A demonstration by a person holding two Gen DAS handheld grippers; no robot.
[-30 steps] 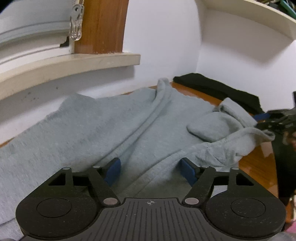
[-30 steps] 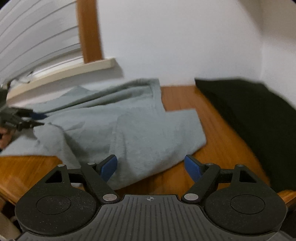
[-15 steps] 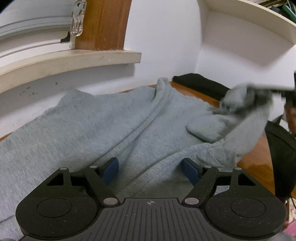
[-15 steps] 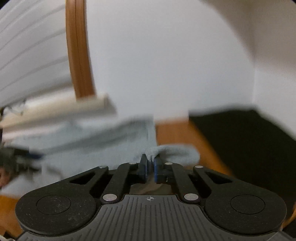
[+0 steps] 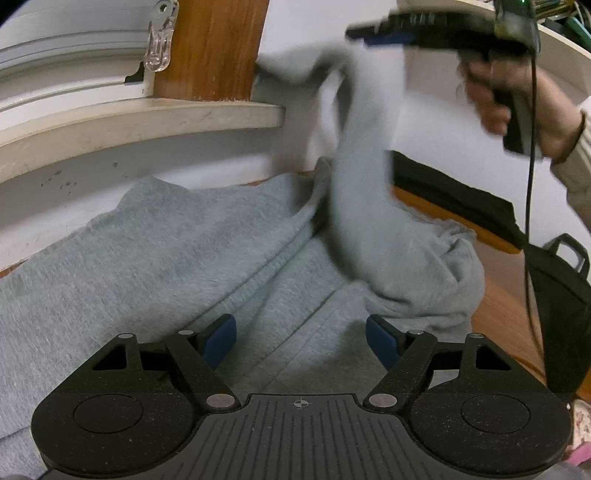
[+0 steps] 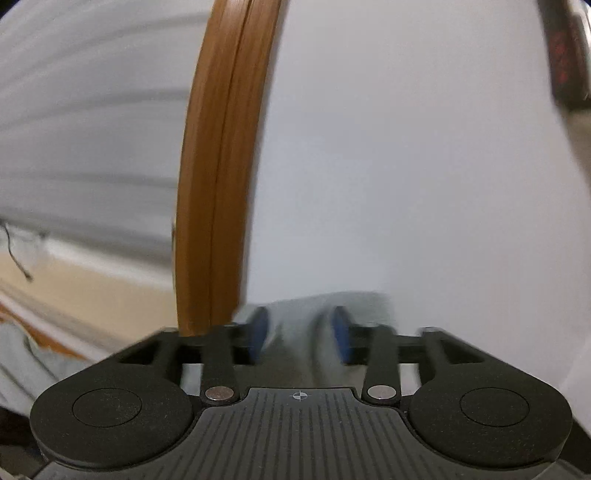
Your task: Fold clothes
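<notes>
A grey sweatshirt (image 5: 155,251) lies spread on the wooden table (image 5: 495,295). My left gripper (image 5: 301,336) hovers low over its front part, open, with only flat cloth under the blue pads. One part of the sweatshirt, blurred by motion (image 5: 354,155), is swung up high toward the window frame. My right gripper (image 5: 365,35) is held by a hand (image 5: 491,99) at the top right, above that raised cloth. In the right wrist view its jaws (image 6: 299,332) are opening, with a loose fold of grey cloth (image 6: 295,325) between the pads, which no longer press on it.
A window sill (image 5: 147,122) and a wooden frame post (image 5: 214,48) stand behind the table. A black garment (image 5: 454,195) lies at the far right of the table. A dark bag with a handle (image 5: 561,273) sits at the right edge.
The right gripper shut on the sweatshirt's right part, swung it up and leftward toward the window, and its jaws have now parted. The left gripper stayed in place.
</notes>
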